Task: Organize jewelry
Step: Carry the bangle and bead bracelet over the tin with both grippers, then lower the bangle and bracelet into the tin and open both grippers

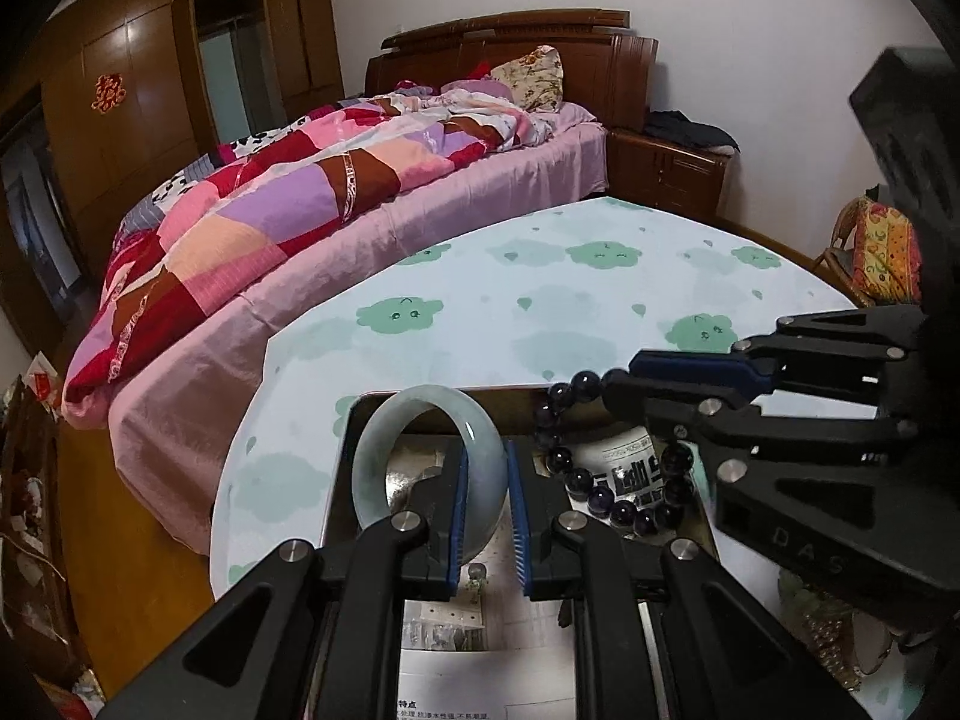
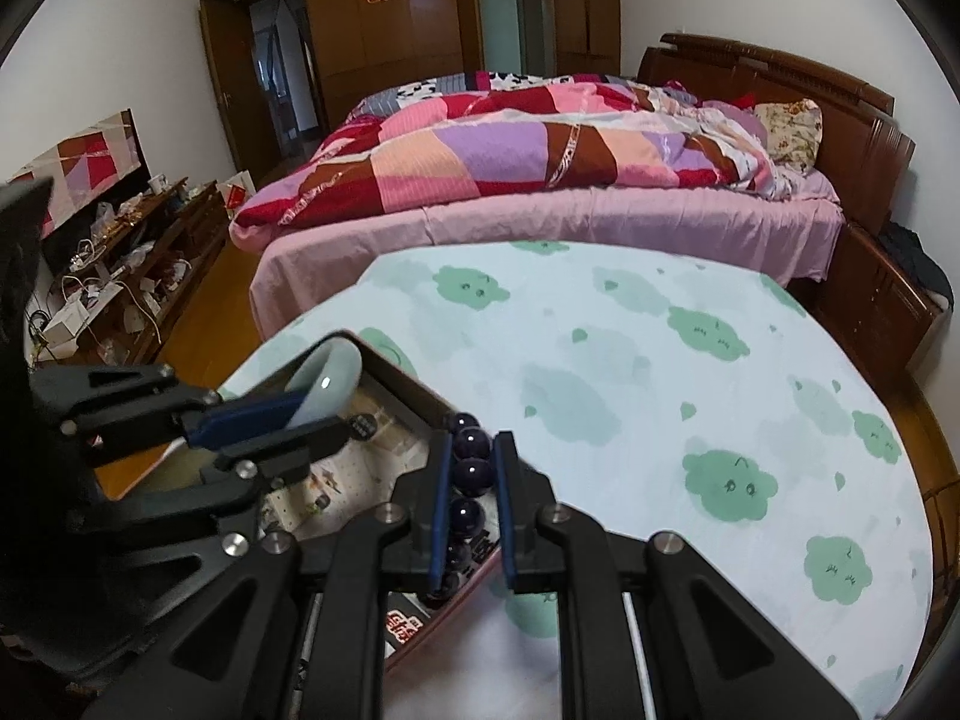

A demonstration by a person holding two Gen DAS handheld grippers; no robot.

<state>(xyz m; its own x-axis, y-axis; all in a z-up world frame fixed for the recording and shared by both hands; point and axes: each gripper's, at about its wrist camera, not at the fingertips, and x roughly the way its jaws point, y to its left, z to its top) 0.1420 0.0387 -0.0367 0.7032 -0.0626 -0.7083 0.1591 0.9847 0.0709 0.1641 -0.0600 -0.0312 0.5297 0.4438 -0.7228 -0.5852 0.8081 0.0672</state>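
In the left wrist view, a wooden wardrobe fills the upper left of the frame, and a bed with a patchwork quilt runs across the middle. Below it lies the worktop, covered in a pale cloth printed with green clouds. At the lower centre, the left gripper has its jaws narrowed onto a pale green jade bangle, which stands upright on edge between the 2 blue pads, above an open shallow box lined with printed paper. To the right of the bangle, the right gripper enters from the right edge, its jaws closed on a dark purple bead bracelet whose loop hangs down over the same box.

In the right wrist view, a cluttered low cabinet sits at the left edge. The left gripper comes in from the lower left, holding the bangle over the far corner of the box. At the lower centre, the right gripper pinches the bead bracelet, with a row of beads showing between its pads. The cloud-print worktop spreads to the right, with the bed behind it.
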